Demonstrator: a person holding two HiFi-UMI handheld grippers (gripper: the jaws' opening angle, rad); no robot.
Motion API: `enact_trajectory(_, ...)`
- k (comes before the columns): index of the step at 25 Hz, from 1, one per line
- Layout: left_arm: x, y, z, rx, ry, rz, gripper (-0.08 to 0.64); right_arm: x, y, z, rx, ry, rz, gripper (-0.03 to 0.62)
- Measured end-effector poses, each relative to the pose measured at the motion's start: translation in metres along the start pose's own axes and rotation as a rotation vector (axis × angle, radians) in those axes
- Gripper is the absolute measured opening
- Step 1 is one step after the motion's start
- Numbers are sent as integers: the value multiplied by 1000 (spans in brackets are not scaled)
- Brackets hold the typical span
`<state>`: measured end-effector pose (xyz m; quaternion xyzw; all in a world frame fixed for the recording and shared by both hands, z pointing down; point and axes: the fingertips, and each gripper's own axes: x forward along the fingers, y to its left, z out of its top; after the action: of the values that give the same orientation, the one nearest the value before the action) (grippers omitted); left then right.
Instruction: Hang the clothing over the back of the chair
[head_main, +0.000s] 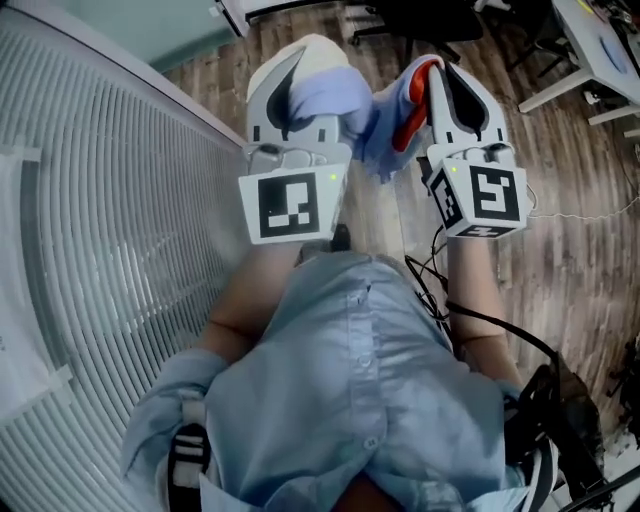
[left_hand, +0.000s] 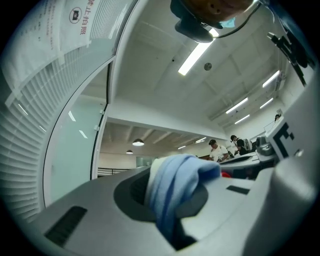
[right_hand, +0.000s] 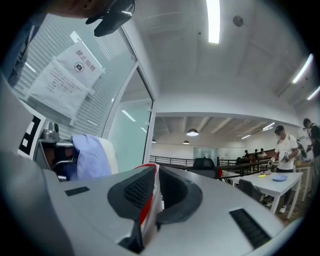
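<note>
Pale-blue clothing (head_main: 372, 125) stretches sideways between your left gripper (head_main: 303, 65) and right gripper (head_main: 445, 75), both clamped on it; dark chairs (head_main: 430, 18) lie ahead.

Brown wood-plank floor (head_main: 580, 290). A black office-chair base (head_main: 430, 18) stands at its far edge. White table legs (head_main: 555, 92) at the far-right corner.

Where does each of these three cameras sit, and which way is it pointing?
Head view: on the person's head, looking steeply down at left gripper, right gripper, clothing; shirt and arms show.
Left gripper view: on that gripper, along its jaws shut on blue clothing, toward the ceiling.
Right gripper view: likewise, jaws on a red-white edge, toward desks.
All three share the clothing.
</note>
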<state>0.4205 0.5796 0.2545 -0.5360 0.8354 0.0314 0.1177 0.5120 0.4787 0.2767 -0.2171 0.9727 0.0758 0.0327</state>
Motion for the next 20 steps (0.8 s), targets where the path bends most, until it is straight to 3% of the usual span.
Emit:
enact_trajectory(9,64,32,-21,-8,23,2,26,69,-20,5,-26,-8,-4,29)
enact_trajectory(20,187,47,-82,37,101,23,26,173,-83,-35,-12,19,20,29)
